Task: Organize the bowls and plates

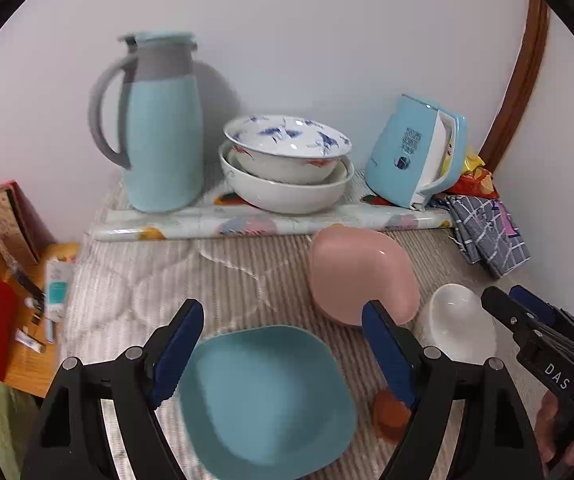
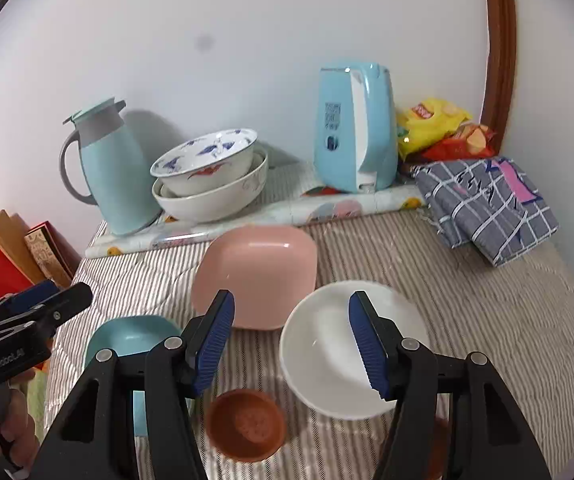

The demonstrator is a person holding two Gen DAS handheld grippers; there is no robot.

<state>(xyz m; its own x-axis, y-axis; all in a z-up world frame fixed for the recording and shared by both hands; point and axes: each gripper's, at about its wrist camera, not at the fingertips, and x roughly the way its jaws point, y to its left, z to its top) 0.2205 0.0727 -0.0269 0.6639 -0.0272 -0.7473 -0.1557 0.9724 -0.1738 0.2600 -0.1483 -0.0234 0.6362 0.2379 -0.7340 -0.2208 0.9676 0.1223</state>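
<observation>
A blue square bowl (image 1: 267,400) lies on the striped cloth between the fingers of my open left gripper (image 1: 283,360), which holds nothing. A pink square bowl (image 1: 359,276) sits behind it. A white round bowl (image 2: 339,356) lies under my open right gripper (image 2: 291,348), its right finger over the bowl. A small brown bowl (image 2: 247,424) sits just below the right gripper. The blue bowl (image 2: 135,336) and pink bowl (image 2: 259,276) also show in the right wrist view. Stacked patterned bowls (image 1: 287,164) stand at the back by the wall.
A blue thermos jug (image 1: 159,128) stands back left and a blue kettle (image 2: 355,128) back right. A rolled sheet (image 1: 271,224) lies across the back. A folded checked cloth (image 2: 487,204) and snack bags (image 2: 435,128) fill the right corner. Boxes (image 1: 3,216) stand at the left.
</observation>
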